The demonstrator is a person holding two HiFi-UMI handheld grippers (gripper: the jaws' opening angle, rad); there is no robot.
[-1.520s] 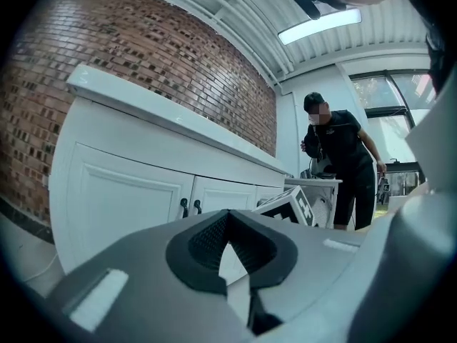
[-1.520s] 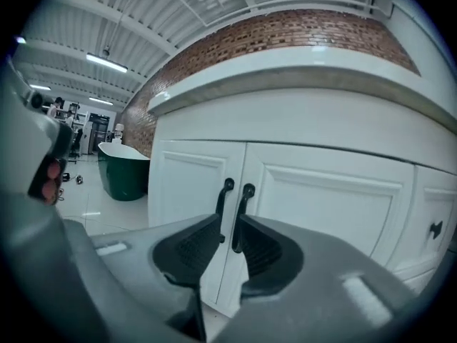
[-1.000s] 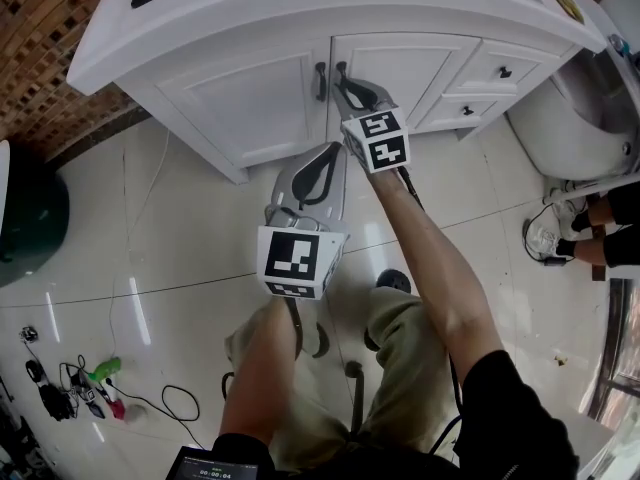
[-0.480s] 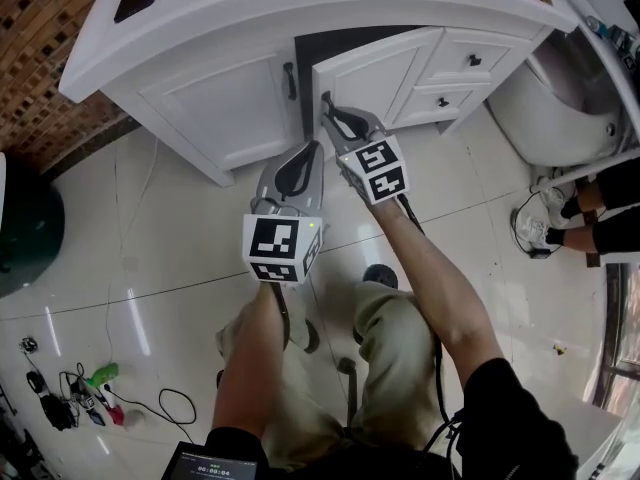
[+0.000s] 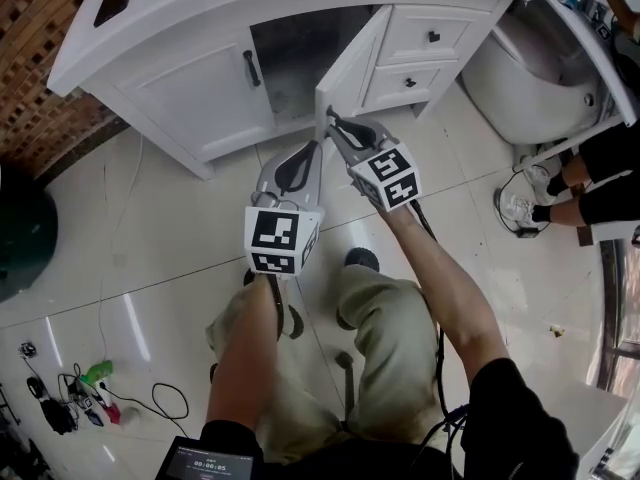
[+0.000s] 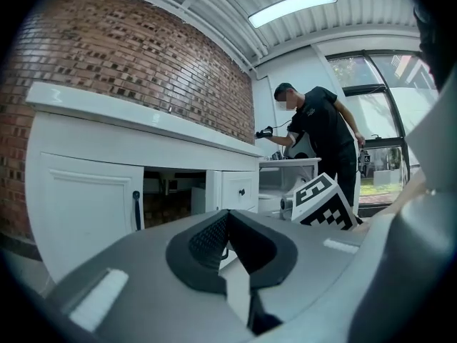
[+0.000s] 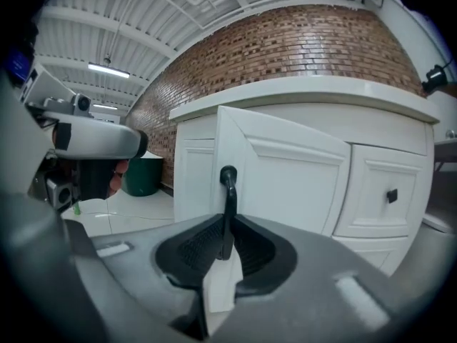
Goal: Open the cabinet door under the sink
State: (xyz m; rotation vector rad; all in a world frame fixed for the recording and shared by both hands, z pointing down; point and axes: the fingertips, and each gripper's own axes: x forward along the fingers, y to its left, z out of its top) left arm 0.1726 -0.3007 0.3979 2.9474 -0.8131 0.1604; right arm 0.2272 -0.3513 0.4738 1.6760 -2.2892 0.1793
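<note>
The white sink cabinet (image 5: 180,88) runs along the top of the head view. Its right door (image 5: 352,63) stands swung out, showing the dark inside (image 5: 295,48). My right gripper (image 5: 332,120) is shut on that door's black handle (image 7: 228,199), which stands upright between the jaws in the right gripper view. The left door (image 5: 200,93) is closed, with its black handle (image 5: 250,68) free. My left gripper (image 5: 311,148) hangs just beside the right one, shut with nothing in it, a little short of the open door's edge.
Two small drawers (image 5: 420,58) sit right of the open door. A white bathroom fixture (image 5: 530,68) and a person's feet (image 5: 525,208) are at the right. A dark green bin (image 5: 20,238) and cables (image 5: 80,388) lie at the left on the tiled floor.
The right door has swung from closed to wide open. My right gripper drew back toward me, still on the handle. The left gripper stayed shut beside it.
</note>
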